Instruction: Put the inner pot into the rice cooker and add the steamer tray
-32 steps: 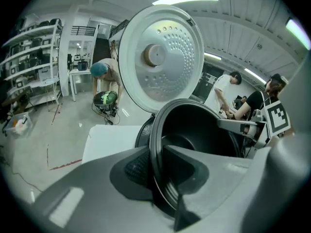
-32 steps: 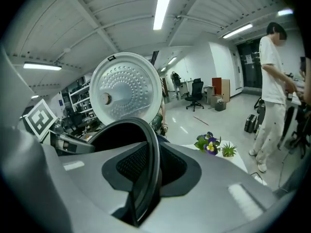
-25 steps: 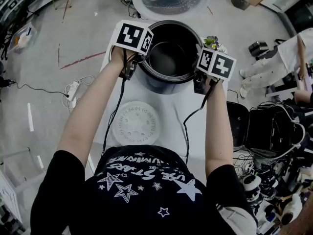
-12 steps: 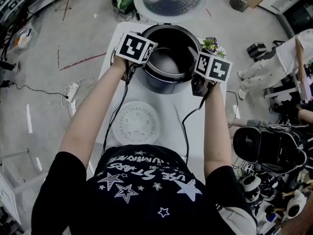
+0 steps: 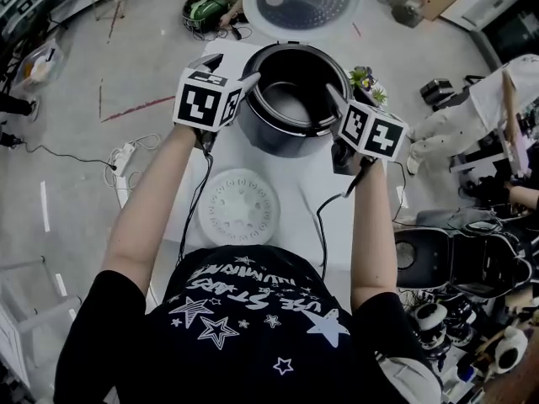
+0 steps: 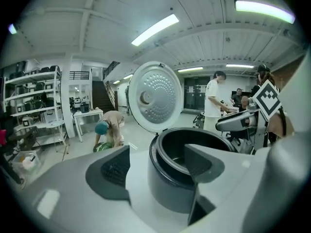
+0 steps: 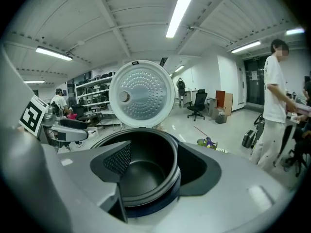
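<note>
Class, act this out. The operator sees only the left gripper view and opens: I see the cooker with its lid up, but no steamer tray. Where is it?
Observer: The tray lies flat on the table, between the cooker and the person.
Operator: Is anything inside the pot?
Observer: No. The right gripper view looks down to its bare bottom.
Operator: Is the right gripper holding it?
Observer: No. Its fingers stand apart, one over the pot's mouth, one outside the rim.

A matte black inner pot [image 5: 290,99] is seen in a dark grey round rice cooker [image 5: 278,140]. A white round steamer tray [image 5: 242,207] is patterned with holes. Black-and-white squares are borne by the left gripper [image 5: 232,70] and right gripper [image 5: 349,87].
</note>
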{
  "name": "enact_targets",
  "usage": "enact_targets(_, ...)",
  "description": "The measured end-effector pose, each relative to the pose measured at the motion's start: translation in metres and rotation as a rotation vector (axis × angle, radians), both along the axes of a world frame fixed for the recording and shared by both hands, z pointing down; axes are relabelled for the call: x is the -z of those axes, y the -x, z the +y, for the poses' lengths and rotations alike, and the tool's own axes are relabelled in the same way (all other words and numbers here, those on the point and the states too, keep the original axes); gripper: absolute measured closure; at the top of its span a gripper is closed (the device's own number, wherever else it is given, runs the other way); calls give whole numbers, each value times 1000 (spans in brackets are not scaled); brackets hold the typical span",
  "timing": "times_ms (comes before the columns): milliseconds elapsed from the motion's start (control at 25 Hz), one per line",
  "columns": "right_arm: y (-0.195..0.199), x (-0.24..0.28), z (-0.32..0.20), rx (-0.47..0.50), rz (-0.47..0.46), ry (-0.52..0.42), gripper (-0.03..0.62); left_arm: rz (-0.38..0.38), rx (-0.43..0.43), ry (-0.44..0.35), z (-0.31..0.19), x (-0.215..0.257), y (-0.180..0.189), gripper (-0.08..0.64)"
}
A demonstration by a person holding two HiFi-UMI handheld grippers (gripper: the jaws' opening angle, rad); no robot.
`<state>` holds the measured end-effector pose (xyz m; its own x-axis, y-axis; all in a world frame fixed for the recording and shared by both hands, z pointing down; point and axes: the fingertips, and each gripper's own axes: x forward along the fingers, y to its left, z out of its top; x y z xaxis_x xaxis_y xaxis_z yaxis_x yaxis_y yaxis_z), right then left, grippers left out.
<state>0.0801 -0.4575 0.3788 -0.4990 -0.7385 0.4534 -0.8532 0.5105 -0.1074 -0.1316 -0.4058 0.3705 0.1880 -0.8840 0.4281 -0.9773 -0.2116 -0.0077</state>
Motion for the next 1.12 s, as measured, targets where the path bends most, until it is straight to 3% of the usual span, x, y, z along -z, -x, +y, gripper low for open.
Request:
enact_targets(240, 8, 14, 36, 12, -36, -25, 270, 12, -11, -82, 43, 15, 8, 195)
enact_targets(400, 15, 17, 60, 10, -58, -25, 270, 12, -17, -86, 68, 8, 18, 202)
enact_targets(800, 17, -5, 124, -70, -71, 33, 272, 78, -60, -33, 116, -24, 38, 372)
enact_targets(1120, 14, -53, 175, -116, -57, 124, 276, 65, -81, 13, 136, -58, 41, 550)
